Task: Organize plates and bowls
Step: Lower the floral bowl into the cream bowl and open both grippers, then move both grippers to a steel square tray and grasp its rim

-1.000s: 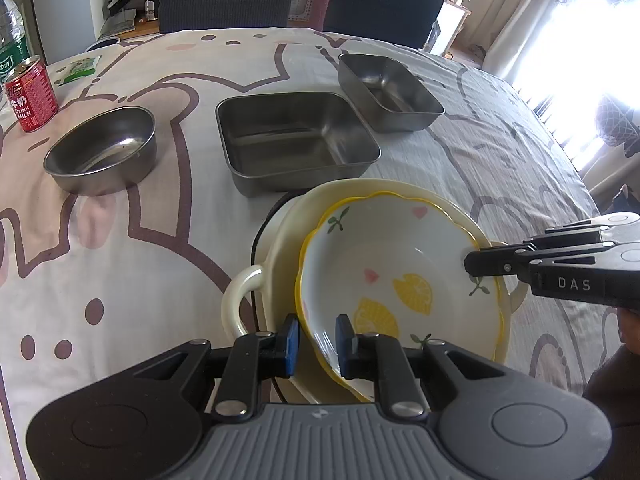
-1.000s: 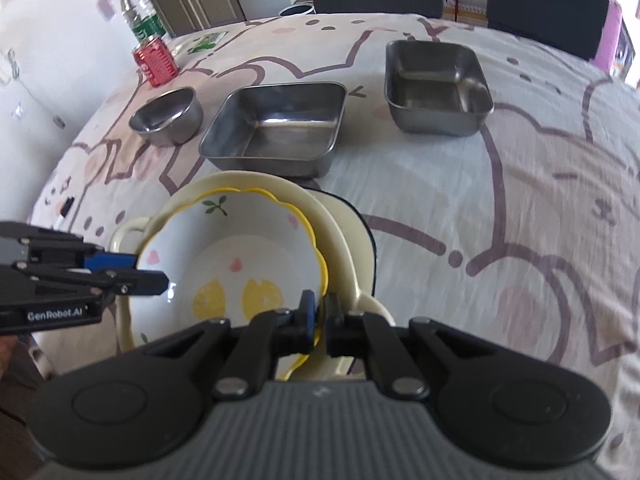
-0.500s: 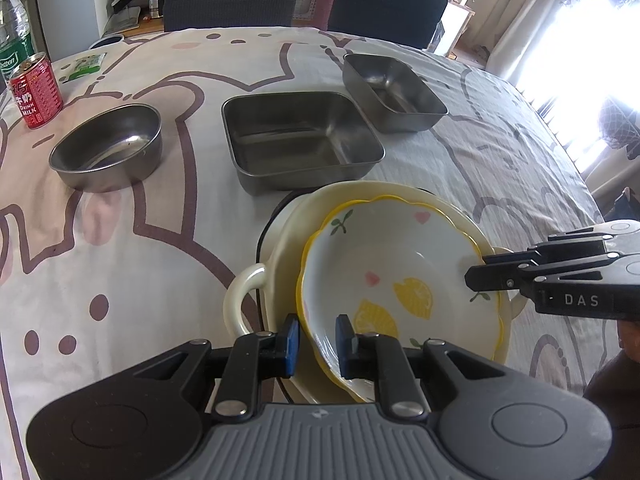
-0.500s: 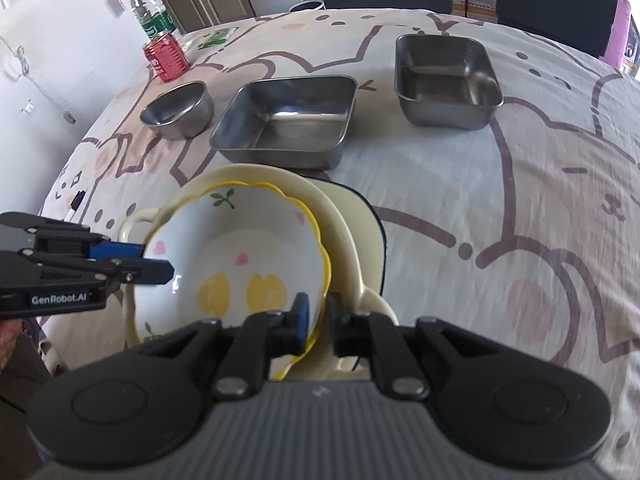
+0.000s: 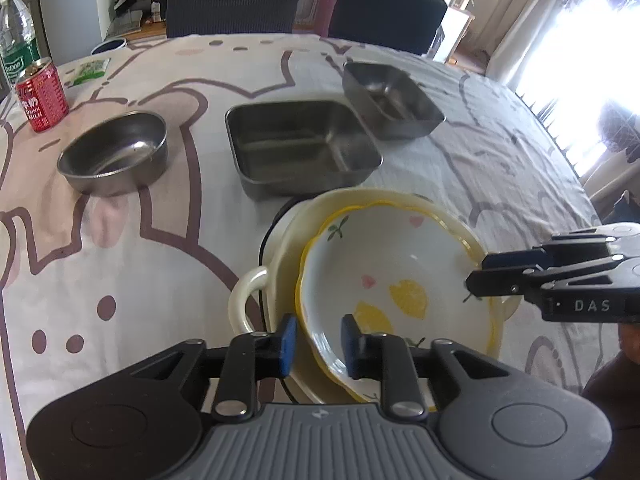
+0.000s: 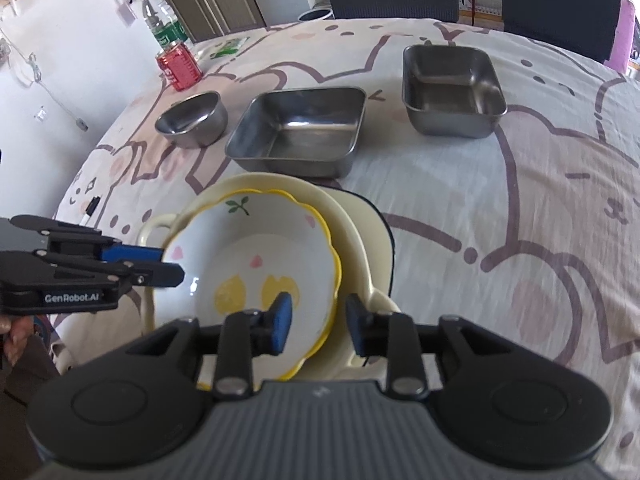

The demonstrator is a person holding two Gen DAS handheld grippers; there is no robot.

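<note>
Presently, red can [image 5: 42, 96]: stood at the far left edge of the table, beside a water bottle [image 5: 14, 44]; both are well apart from the work and need not be touched.
Round steel bowl [image 5: 114, 154]: left of the 2 square steel pans; it is empty and upright on the tablecloth [image 5: 120, 272].
Large steel pan [image 5: 300, 148]: just behind the ceramic stack; a lifted dish is best kept from swinging back into its near wall.
Small steel pan [image 5: 390, 98]: further back and to the right, apart from the large one.
Left gripper [image 5: 316, 340]: its jaws are set a little apart with the near-left rim of the lemon bowl between the blue pads; no firm pinch is seen, so the rim appears straddled, not held.
Lemon bowl [image 5: 400, 276]: nested, slightly tilted, inside the cream handled dish [image 5: 248, 300], which in turn rests on a dark-rimmed plate [image 6: 376, 224].
Right gripper [image 6: 316, 324]: jaws parted wider, with the opposite rim of the lemon bowl passing between them; nothing is clamped.
Step in hand: judged to be settling or releasing the lemon bowl in the stack.
Advice: both grippers should be drawn straight back off the rim, level, so the thin scalloped edge is not dragged and the bowl is left centred.
</note>
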